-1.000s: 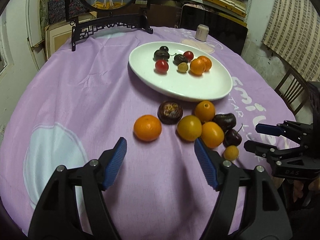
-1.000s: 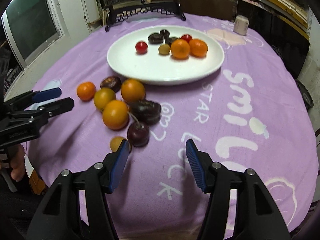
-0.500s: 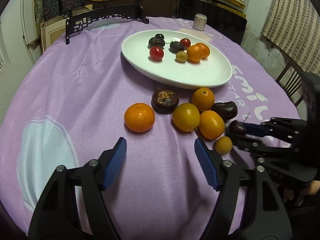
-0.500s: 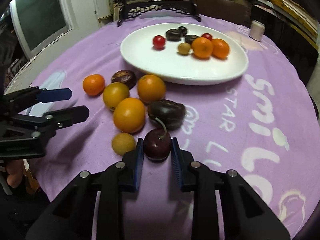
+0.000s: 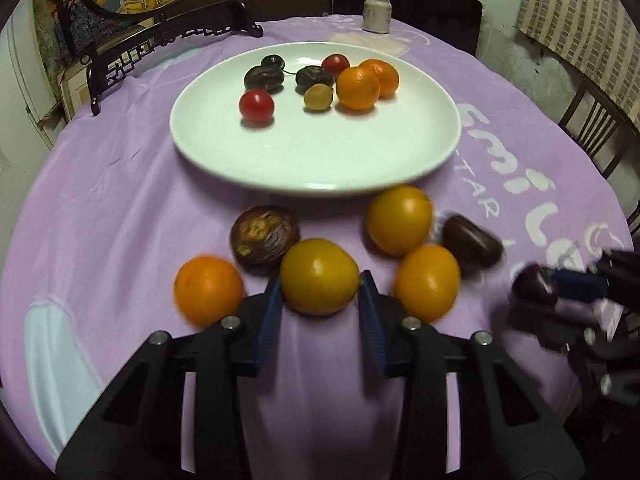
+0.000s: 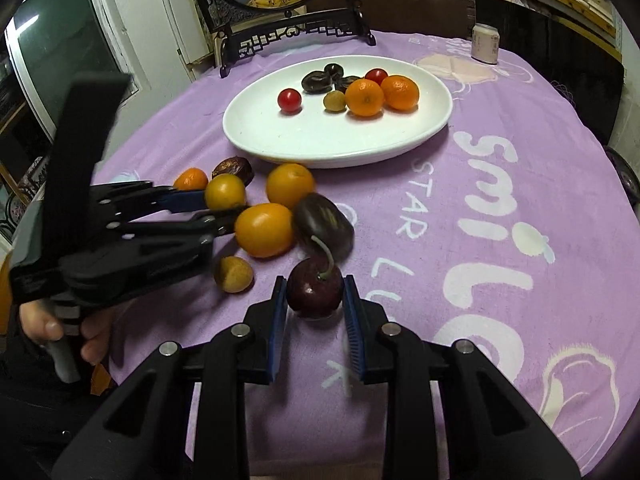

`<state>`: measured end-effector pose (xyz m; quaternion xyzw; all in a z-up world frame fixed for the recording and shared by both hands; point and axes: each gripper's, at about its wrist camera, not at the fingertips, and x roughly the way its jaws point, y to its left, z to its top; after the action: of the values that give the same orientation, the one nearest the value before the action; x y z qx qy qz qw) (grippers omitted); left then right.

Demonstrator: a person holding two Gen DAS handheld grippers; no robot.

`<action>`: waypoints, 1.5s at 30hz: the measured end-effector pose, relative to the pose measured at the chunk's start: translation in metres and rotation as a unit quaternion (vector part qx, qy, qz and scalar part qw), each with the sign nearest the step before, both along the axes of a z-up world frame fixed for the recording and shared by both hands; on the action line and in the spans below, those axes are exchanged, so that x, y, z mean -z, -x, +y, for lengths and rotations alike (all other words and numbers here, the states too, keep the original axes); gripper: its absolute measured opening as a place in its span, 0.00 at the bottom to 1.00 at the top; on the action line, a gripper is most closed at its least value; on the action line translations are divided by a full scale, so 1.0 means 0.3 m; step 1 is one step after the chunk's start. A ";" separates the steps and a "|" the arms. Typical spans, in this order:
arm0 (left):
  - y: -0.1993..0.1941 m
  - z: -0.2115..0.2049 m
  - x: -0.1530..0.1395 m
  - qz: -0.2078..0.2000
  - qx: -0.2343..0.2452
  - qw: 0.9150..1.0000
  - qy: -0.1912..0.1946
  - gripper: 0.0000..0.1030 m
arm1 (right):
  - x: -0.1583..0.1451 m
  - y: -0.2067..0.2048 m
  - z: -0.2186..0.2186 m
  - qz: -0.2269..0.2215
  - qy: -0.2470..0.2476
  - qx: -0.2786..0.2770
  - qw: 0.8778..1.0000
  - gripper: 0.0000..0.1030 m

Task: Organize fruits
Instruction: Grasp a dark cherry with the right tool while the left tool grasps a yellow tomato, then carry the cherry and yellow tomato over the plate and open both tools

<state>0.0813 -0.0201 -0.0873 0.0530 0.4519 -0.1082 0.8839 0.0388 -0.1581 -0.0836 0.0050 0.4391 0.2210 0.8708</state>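
My left gripper is shut on a yellow-orange fruit that sits on the purple cloth; it also shows in the right wrist view. My right gripper is shut on a dark red cherry with a stem, held just above the cloth; the cherry also shows in the left wrist view. A white plate behind holds several small fruits, among them two tangerines and a red tomato.
Loose on the cloth lie a tangerine, a wrinkled brown fruit, two orange fruits, a dark plum and a small tan fruit. A carved stand and a small jar stand at the back.
My left gripper moved forward and closed on the yellow-orange fruit. My right gripper, which closed on the cherry half a second ago, has lifted it slightly off the cloth.
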 end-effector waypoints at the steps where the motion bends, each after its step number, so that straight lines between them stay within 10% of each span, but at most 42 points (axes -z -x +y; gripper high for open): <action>1: 0.000 -0.003 0.000 -0.001 0.001 1.000 0.002 0.37 | -0.003 0.002 -0.002 0.000 -0.002 0.001 1.000 0.27; 19: 0.090 0.113 -0.158 -0.040 0.004 0.996 0.078 0.37 | -0.070 -0.030 0.010 -0.022 -0.016 0.001 1.000 0.27; 30: -0.356 0.176 -0.270 -0.022 -0.042 0.995 0.083 0.37 | -0.215 -0.355 0.090 -0.062 -0.003 -0.003 0.998 0.27; 40: -0.576 0.177 -0.185 0.011 -0.062 0.994 0.094 0.37 | -0.129 -0.647 0.168 -0.062 0.051 0.025 0.996 0.27; 43: -0.564 0.181 -0.199 0.001 -0.053 0.993 0.107 0.43 | -0.137 -0.644 0.163 -0.078 0.048 0.032 0.995 0.54; 45: -0.535 0.187 -0.216 -0.017 -0.052 0.993 0.106 0.60 | -0.148 -0.621 0.153 -0.100 0.050 0.038 0.993 0.55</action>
<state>0.2418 0.0358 -0.0224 -0.0625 0.4251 -0.1087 0.8964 0.2252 -0.1122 -0.0393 -0.0443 0.3601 0.1650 0.9171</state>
